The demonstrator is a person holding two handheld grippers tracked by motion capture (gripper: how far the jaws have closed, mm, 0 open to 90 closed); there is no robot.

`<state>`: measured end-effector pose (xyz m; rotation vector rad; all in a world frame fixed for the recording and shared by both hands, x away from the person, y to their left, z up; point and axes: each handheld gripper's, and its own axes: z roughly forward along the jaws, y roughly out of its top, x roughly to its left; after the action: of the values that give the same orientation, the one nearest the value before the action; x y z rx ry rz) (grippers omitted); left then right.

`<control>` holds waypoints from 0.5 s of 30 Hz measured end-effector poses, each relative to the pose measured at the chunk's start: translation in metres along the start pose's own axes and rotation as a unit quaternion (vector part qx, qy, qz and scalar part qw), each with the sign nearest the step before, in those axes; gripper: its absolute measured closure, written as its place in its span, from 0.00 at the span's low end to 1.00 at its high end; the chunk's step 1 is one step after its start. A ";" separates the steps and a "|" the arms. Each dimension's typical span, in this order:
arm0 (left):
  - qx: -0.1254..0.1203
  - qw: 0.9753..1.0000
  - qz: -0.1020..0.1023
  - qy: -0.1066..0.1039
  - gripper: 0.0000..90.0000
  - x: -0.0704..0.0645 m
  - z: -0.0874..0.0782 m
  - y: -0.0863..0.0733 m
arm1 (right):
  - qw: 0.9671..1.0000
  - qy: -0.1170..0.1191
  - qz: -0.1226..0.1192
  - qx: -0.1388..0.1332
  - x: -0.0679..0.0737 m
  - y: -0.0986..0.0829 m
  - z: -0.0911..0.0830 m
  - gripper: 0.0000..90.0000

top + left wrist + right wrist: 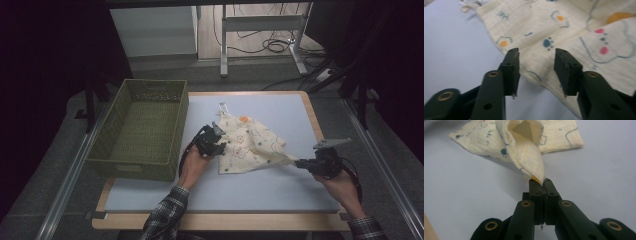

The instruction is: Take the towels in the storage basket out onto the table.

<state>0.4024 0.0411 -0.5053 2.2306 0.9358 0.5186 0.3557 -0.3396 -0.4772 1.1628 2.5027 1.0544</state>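
Plaid sleeves and our two hands come in at the bottom of the high view, so that's us closest to the camera. Going by size from there: the table (150, 197) has a pale blue-grey top with a wooden edge showing around it. On its left part sits the olive-green woven basket (120, 162), rectangular, with its long side running away from us.

Just right of the basket, around the middle of the table, lies the cream printed cloth (250, 145). It's got little cartoon prints on it, paw marks, clouds with pink dots and an orange blob near its far edge, plus a small white tag or loop at the far corner. Most of it lies flat on the table, but the right corner is pulled out into a point and lifted a bit off the surface.

That point is where our right gripper (301, 163) is: its jaws are clenched tight on the tip of the cloth corner, and in the right gripper view we can see the fabric folding open like a little cone just beyond them.

Our left gripper (220, 134) sits at the cloth's left edge, near the basket but not touching it. Its jaws are spread apart and holding nothing, hanging over the hem, with the edge of the cloth running between them in the left gripper view.
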 end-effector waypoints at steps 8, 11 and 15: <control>-0.016 0.996 0.000 -0.087 0.58 -0.021 -0.024 -0.028 | 1.000 0.003 0.013 0.001 -0.007 -0.010 -0.002 0.97; -0.007 0.994 0.005 -0.111 0.59 -0.034 -0.023 -0.038 | 1.000 0.004 0.017 0.002 -0.007 -0.012 -0.003 0.96; 0.001 0.993 0.022 -0.118 0.64 -0.045 -0.013 -0.043 | 1.000 0.005 0.016 0.001 -0.006 -0.013 -0.004 0.96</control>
<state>0.3441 0.0360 -0.5310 2.2588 0.7665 0.2652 0.3499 -0.3518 -0.4841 1.2059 2.5007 1.0681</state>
